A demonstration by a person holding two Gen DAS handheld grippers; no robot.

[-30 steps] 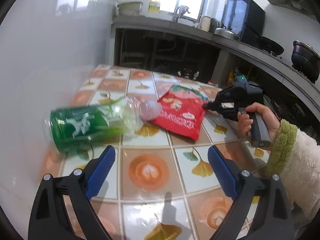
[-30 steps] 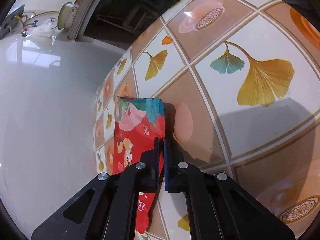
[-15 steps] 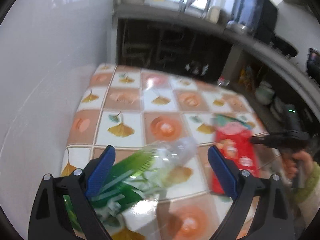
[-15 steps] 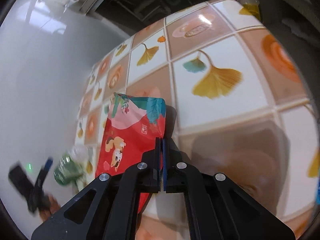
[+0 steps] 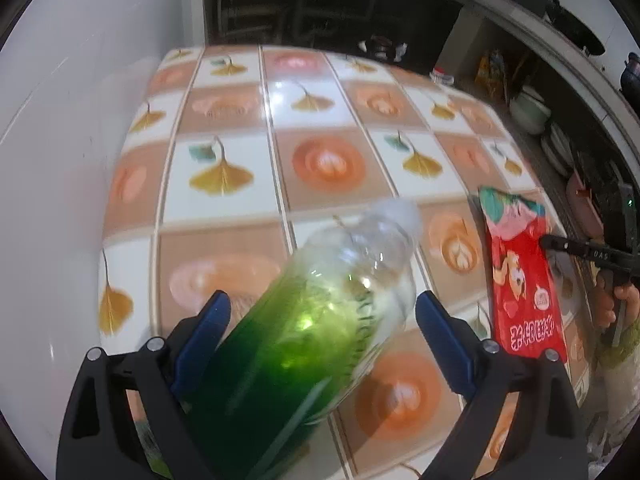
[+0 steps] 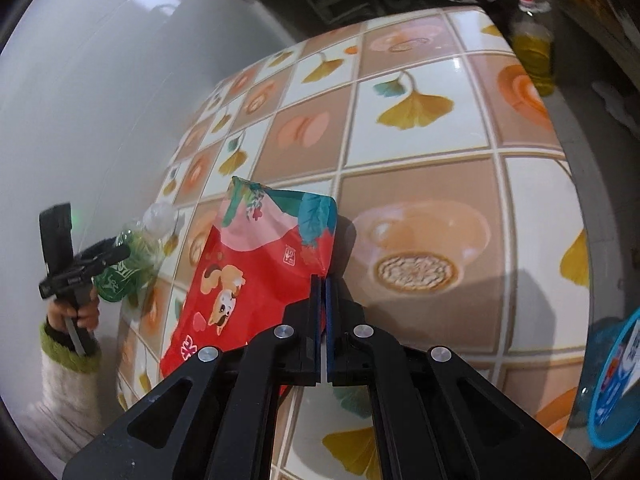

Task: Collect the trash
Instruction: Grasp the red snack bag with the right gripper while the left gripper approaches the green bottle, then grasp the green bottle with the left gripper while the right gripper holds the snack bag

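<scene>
A clear plastic bottle with a green label (image 5: 320,320) lies slanted between the two blue-padded fingers of my left gripper (image 5: 322,308), its neck end pointing away over the tiled table (image 5: 224,216). The jaws stand wide; I cannot tell whether the pads touch it. My right gripper (image 6: 323,278) is shut on the right edge of a red snack bag (image 6: 248,280), which hangs slightly above the tiles. In the left wrist view, the bag (image 5: 520,276) shows at the right with the right gripper (image 5: 554,242) on it. The right wrist view shows the bottle (image 6: 132,256) at the left gripper.
A white wall (image 5: 52,128) runs along the table's left side. A blue bin (image 6: 612,380) sits below the table's near right edge. A yellow oil bottle (image 6: 532,56) stands on the floor past the far corner. Dark kitchen shelves (image 5: 320,4) lie beyond.
My left gripper has tilted down and come over the bottle, which now sits between its fingers. The right gripper rolled and drew the red bag toward the table's right side.
</scene>
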